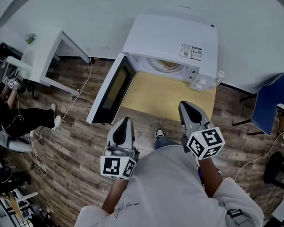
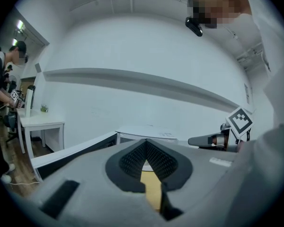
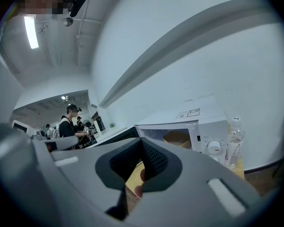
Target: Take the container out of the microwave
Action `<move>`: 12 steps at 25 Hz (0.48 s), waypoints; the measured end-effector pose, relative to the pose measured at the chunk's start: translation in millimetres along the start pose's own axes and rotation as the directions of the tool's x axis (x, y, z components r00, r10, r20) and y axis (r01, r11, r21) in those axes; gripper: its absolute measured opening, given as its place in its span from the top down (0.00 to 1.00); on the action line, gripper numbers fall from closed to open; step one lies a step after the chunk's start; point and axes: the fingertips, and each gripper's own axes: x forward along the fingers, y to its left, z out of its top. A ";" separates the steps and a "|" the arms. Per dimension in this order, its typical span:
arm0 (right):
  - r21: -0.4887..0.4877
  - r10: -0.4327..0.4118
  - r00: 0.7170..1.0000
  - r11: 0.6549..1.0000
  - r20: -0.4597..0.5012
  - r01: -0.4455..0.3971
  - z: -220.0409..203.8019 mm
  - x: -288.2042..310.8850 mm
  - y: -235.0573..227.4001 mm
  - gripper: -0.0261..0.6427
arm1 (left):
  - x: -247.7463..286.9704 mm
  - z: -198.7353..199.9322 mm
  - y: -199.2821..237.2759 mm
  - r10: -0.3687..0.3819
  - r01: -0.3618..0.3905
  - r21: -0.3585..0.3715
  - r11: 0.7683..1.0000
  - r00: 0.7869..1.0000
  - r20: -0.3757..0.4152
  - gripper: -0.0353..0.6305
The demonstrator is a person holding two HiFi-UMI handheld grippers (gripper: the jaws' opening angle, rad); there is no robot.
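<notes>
A white microwave (image 1: 173, 44) stands at the back of a yellow table (image 1: 165, 96), its door (image 1: 112, 90) swung open to the left. Inside, a brown container (image 1: 168, 65) rests on the turntable; it also shows in the right gripper view as a brown container (image 3: 176, 137) within the microwave (image 3: 206, 126). My left gripper (image 1: 124, 123) is shut and empty, short of the table's front edge below the door. My right gripper (image 1: 186, 106) is shut and empty over the table's front right. Both point toward the microwave. In the left gripper view the left gripper (image 2: 146, 145) has the yellow table behind it.
A clear plastic bottle (image 3: 234, 145) stands at the microwave's right side. A white desk (image 1: 42, 56) and a seated person (image 1: 19, 119) are at the left, and a blue chair (image 1: 270, 103) is at the right. A white cable (image 1: 80, 93) trails over the wooden floor.
</notes>
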 end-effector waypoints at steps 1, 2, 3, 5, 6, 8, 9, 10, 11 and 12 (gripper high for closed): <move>-0.003 0.000 1.000 1.000 0.001 0.000 0.4 3.1 -3.1 0.94 | 5.8 0.3 0.9 -0.002 0.002 -0.001 1.000 1.000 0.000 0.95; -0.009 0.000 1.000 1.000 0.002 0.000 0.5 5.6 -5.6 0.94 | 11.0 0.8 1.9 -0.003 0.003 -0.003 1.000 1.000 0.001 0.95; -0.018 0.000 1.000 1.000 0.003 0.000 0.6 7.6 -7.5 0.94 | 15.3 1.4 2.9 -0.002 0.002 -0.002 1.000 1.000 0.002 0.95; -0.042 -0.001 1.000 0.999 0.004 0.001 1.0 11.1 -9.7 0.94 | 21.3 1.9 4.6 0.003 -0.003 0.005 1.000 1.000 0.003 0.95; -0.051 -0.001 1.000 0.999 0.004 0.001 1.4 12.5 -10.8 0.94 | 23.5 1.2 4.7 0.004 -0.004 0.008 1.000 1.000 0.001 0.95; -0.071 -0.008 1.000 0.997 0.004 0.008 2.2 13.9 -14.4 0.94 | 27.7 -2.6 2.2 -0.004 0.004 0.010 1.000 1.000 -0.008 0.95; -0.090 -0.018 1.000 0.996 0.004 0.018 2.1 14.1 -16.9 0.94 | 29.9 -5.0 0.1 -0.011 0.011 0.010 1.000 1.000 -0.014 0.95; -0.116 -0.031 1.000 0.993 0.003 0.031 1.6 14.4 -19.4 0.94 | 32.3 -7.0 -2.2 -0.020 0.020 0.011 1.000 1.000 -0.018 0.95; -0.148 -0.044 0.999 0.988 0.000 0.044 0.6 15.2 -21.8 0.94 | 34.7 -8.1 -4.6 -0.030 0.030 0.011 0.999 0.999 -0.021 0.95; -0.180 -0.056 0.998 0.982 -0.005 0.054 -0.7 16.2 -23.5 0.94 | 36.9 -8.8 -7.2 -0.041 0.041 0.009 0.999 0.999 -0.023 0.95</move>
